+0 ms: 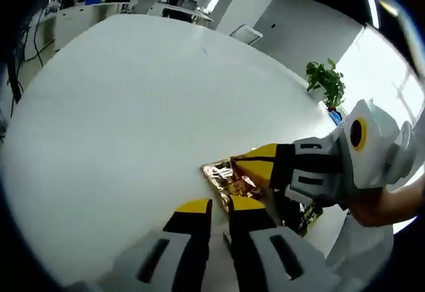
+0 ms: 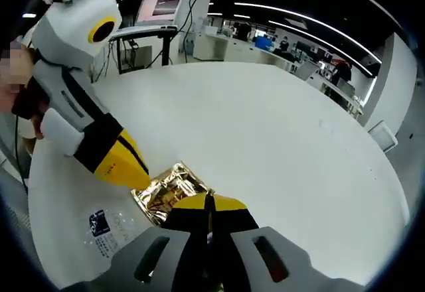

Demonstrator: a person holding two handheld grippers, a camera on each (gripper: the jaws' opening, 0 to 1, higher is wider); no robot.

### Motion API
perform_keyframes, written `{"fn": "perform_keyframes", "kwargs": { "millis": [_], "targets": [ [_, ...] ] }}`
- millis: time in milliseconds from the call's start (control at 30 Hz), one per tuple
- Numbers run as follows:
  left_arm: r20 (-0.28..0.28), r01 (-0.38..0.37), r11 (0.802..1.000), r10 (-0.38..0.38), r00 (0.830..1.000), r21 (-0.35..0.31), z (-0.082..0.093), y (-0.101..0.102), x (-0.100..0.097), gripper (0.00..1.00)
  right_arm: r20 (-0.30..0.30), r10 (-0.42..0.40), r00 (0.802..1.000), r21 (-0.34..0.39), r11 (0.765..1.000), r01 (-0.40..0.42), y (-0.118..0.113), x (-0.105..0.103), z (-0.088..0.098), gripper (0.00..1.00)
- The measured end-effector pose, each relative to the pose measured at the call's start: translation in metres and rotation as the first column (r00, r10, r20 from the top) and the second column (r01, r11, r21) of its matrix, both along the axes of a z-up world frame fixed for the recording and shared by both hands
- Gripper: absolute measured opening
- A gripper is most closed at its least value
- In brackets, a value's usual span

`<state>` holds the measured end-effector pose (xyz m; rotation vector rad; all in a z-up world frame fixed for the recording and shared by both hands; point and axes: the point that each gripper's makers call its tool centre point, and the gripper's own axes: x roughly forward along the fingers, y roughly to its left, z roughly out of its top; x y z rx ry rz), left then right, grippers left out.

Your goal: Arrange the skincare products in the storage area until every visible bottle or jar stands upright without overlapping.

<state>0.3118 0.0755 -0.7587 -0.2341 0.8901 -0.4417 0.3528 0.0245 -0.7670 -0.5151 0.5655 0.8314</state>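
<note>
So far little looks settled. On the white table (image 2: pixel 279 146) a crinkled gold foil packet (image 2: pixel 169 189) lies flat, and both tools meet at it. The right gripper (image 2: pixel 207 207) has its jaws pressed together at the packet's near edge, apparently pinching it. The left gripper (image 1: pixel 221 206) shows a narrow gap between its tips just beside the packet (image 1: pixel 229 179); whether it grips, I cannot tell. A clear printed pouch (image 2: pixel 106 229) lies beside the packet. No bottle or jar stands upright here, so the arranging seems barely begun.

gold foil packet (image 2: pixel 171 194) partly hidden under both gripper tips, print on clear wrapper (image 2: pixel 106 229) too small to read
</note>
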Motion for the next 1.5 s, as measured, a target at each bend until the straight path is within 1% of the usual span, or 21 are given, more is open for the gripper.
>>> {"fn": "perform_keyframes", "kwargs": {
  "millis": [33, 67, 133, 200, 233, 267, 333, 400, 433, 500, 567, 600, 667, 900, 1000, 1033, 1067, 1200, 1267, 1400, 1500],
  "targets": [
    [0.023, 0.01, 1.0, -0.011, 1.0, 0.021, 0.002, 0.002, 0.002, 0.11, 0.0, -0.001, 1.0, 0.0, 1.0, 0.001, 0.0, 0.0, 0.0, 0.01],
    [0.057, 0.047, 0.998, -0.05, 0.997, 0.045, 0.008, -0.002, 0.001, 0.1, 0.001, -0.003, 1.0, 0.0, 1.0, 0.003, 0.0, 0.0, 0.0, 0.01],
    [0.126, 0.116, 0.989, -0.127, 0.984, 0.089, 0.014, -0.01, 0.004, 0.09, 0.0, -0.014, 1.0, 0.003, 1.0, 0.014, -0.001, 0.0, -0.001, 0.01],
    [0.178, 0.202, 0.966, -0.23, 0.957, 0.163, 0.014, -0.018, 0.007, 0.11, 0.0, -0.024, 1.0, 0.005, 1.0, 0.024, -0.001, 0.0, -0.001, 0.01],
    [0.189, 0.247, 0.95, -0.283, 0.94, 0.193, 0.012, -0.024, 0.006, 0.12, -0.001, -0.033, 0.999, 0.008, 0.999, 0.033, -0.001, 0.0, -0.001, 0.01],
    [0.189, 0.274, 0.938, -0.314, 0.93, 0.211, 0.009, -0.028, 0.006, 0.13, 0.001, -0.035, 0.999, 0.007, 0.999, 0.035, -0.001, 0.0, -0.001, 0.01],
    [0.165, 0.314, 0.913, -0.363, 0.917, 0.262, 0.001, -0.034, 0.003, 0.13, 0.0, -0.045, 0.999, 0.01, 0.999, 0.045, -0.001, 0.001, -0.001, 0.01],
    [0.169, 0.327, 0.896, -0.388, 0.906, 0.301, 0.0, -0.037, 0.004, 0.15, 0.0, -0.056, 0.998, 0.012, 0.998, 0.056, -0.002, 0.0, -0.001, 0.01],
    [0.172, 0.33, 0.889, -0.396, 0.902, 0.316, -0.002, -0.038, 0.005, 0.16, -0.001, -0.061, 0.998, 0.014, 0.998, 0.061, -0.002, 0.0, 0.0, 0.01],
    [0.169, 0.327, 0.889, -0.393, 0.904, 0.32, -0.008, -0.037, 0.008, 0.19, -0.003, -0.064, 0.998, 0.015, 0.998, 0.064, -0.003, 0.0, 0.0, 0.01],
    [0.159, 0.328, 0.878, -0.4, 0.903, 0.347, -0.009, -0.034, 0.011, 0.2, -0.003, -0.063, 0.998, 0.015, 0.998, 0.063, -0.003, 0.0, 0.0, 0.01],
    [0.174, 0.325, 0.876, -0.404, 0.898, 0.356, -0.007, -0.034, 0.012, 0.23, -0.003, -0.064, 0.998, 0.015, 0.998, 0.064, -0.003, 0.0, 0.0, 0.01],
    [0.173, 0.329, 0.872, -0.41, 0.896, 0.362, -0.009, -0.033, 0.014, 0.25, -0.003, -0.069, 0.998, 0.015, 0.997, 0.069, -0.003, 0.0, 0.0, 0.01],
    [0.174, 0.368, 0.849, -0.456, 0.873, 0.379, -0.01, -0.033, 0.017, 0.27, 0.0, -0.08, 0.997, 0.014, 0.997, 0.08, -0.004, 0.0, 0.001, 0.01],
    [0.174, 0.391, 0.836, -0.482, 0.859, 0.385, -0.01, -0.035, 0.017, 0.27, 0.001, -0.076, 0.997, 0.012, 0.997, 0.076, -0.005, 0.0, 0.001, 0.02],
    [0.174, 0.407, 0.825, -0.501, 0.848, 0.392, -0.01, -0.035, 0.017, 0.27, 0.006, -0.065, 0.998, 0.005, 0.998, 0.065, -0.004, 0.0, 0.001, 0.02],
    [0.172, 0.413, 0.822, -0.507, 0.845, 0.393, -0.01, -0.036, 0.017, 0.27, 0.009, -0.062, 0.998, 0.002, 0.998, 0.062, -0.004, 0.0, 0.001, 0.02],
    [0.167, 0.43, 0.817, -0.52, 0.838, 0.385, -0.009, -0.036, 0.017, 0.27, 0.027, -0.042, 0.999, -0.01, 0.999, 0.042, -0.005, 0.001, 0.004, 0.06],
    [0.169, 0.434, 0.814, -0.525, 0.834, 0.386, -0.009, -0.035, 0.017, 0.27, 0.056, -0.026, 0.998, -0.023, 0.999, 0.027, -0.006, 0.002, 0.009, 0.08],
    [0.171, 0.446, 0.807, -0.538, 0.826, 0.386, -0.009, -0.036, 0.017, 0.27, 0.087, 0.012, 0.996, -0.046, 0.999, -0.008, -0.006, 0.0, 0.014, 0.09],
    [0.168, 0.458, 0.802, -0.548, 0.819, 0.383, -0.008, -0.036, 0.017, 0.27, 0.099, 0.013, 0.995, -0.051, 0.999, -0.008, -0.008, 0.0, 0.017, 0.1]
  ]
}}
